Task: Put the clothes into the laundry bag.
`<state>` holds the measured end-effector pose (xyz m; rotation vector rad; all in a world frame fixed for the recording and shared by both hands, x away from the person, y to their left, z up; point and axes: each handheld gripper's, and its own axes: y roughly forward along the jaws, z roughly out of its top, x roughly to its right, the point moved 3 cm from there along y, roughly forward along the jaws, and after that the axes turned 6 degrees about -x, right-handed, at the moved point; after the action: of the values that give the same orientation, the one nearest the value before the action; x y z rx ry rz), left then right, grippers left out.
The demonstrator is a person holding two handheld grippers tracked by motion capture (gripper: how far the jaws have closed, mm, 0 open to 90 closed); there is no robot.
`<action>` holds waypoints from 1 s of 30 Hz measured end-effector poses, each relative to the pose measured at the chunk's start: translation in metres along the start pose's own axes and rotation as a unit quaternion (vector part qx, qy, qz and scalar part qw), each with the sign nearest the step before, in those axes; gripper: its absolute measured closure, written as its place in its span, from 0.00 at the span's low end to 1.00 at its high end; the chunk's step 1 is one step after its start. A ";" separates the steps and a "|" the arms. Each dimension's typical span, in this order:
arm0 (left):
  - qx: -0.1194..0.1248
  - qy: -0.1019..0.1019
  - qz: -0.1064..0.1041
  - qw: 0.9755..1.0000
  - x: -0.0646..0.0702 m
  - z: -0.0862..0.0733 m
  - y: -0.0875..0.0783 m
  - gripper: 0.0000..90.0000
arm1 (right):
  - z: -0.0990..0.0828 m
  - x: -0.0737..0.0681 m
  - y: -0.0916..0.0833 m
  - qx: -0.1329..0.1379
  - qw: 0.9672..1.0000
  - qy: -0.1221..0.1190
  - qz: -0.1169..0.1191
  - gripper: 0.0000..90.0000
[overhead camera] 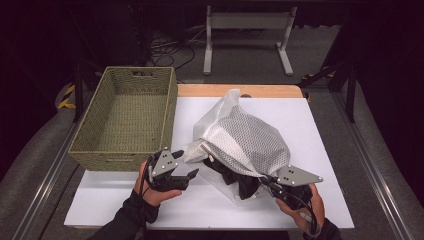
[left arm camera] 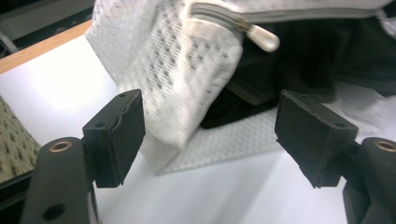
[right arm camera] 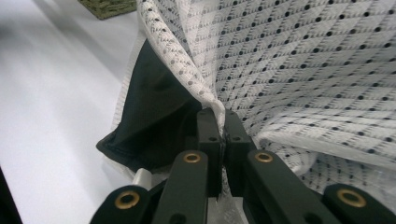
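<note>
The right gripper (right arm camera: 223, 122) pinches the mesh bag (overhead camera: 247, 137); the bag's dark cloth (overhead camera: 235, 177) is mostly hidden. The left gripper (left arm camera: 208, 133) gapes wide, holding nothing, bag corner between the jaws untouched.

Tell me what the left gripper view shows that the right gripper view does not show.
Left gripper view: the left gripper with jaws open and nothing between them, the white zipper pull and the table's wooden edge. Right gripper view: the right gripper shut on a fold of the white mesh bag. Both views show the mesh bag, the dark cloth inside it, the woven basket and the white tabletop.
</note>
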<state>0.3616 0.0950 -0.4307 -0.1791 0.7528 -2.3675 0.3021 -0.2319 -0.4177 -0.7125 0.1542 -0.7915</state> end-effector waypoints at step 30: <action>-0.038 0.000 -0.030 0.999 0.017 -0.043 -0.107 0.98 | 0.044 -0.044 0.001 0.047 0.996 -0.064 0.040 0.99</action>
<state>0.2774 0.1725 -0.4072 -0.2365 0.8499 -2.3978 0.2885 -0.1771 -0.3906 -0.6612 0.0296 -0.6705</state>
